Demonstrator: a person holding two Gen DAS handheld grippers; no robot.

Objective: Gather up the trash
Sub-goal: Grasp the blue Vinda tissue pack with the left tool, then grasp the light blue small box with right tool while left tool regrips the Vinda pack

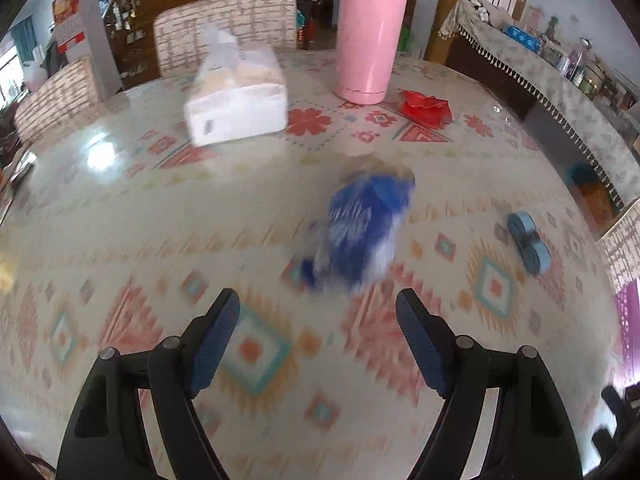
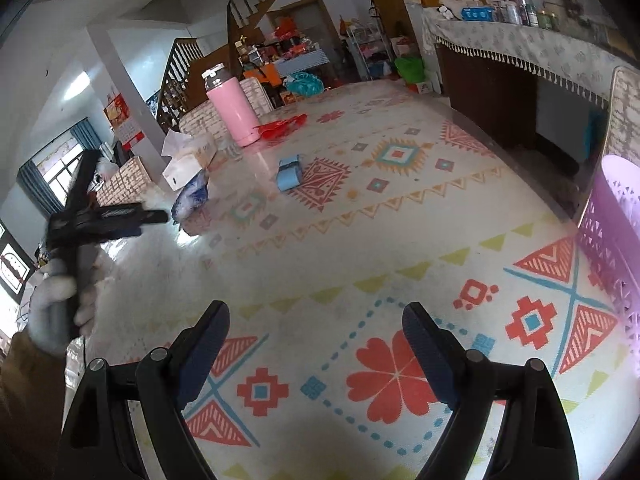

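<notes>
A crumpled blue and white wrapper [image 1: 362,232] lies on the patterned tablecloth, just beyond my left gripper [image 1: 318,312], which stands open over the cloth with nothing between its fingers. Farther right lies a light blue packet [image 1: 528,246], and a red wrapper [image 1: 426,108] sits beside the pink flask. In the right wrist view the blue wrapper [image 2: 192,198], the light blue packet [image 2: 290,172] and the red wrapper [image 2: 280,126] lie far off. My right gripper [image 2: 316,324] is open and empty above the near cloth. The left gripper [image 2: 154,216] appears there at the left, held by a gloved hand [image 2: 56,304].
A tall pink flask [image 1: 370,40] and a white tissue pack [image 1: 238,100] stand at the far side of the table. A purple lattice basket [image 2: 612,240] stands at the table's right edge. Chairs [image 1: 224,28] ring the far side; a cloth-covered sideboard [image 1: 560,92] runs along the right.
</notes>
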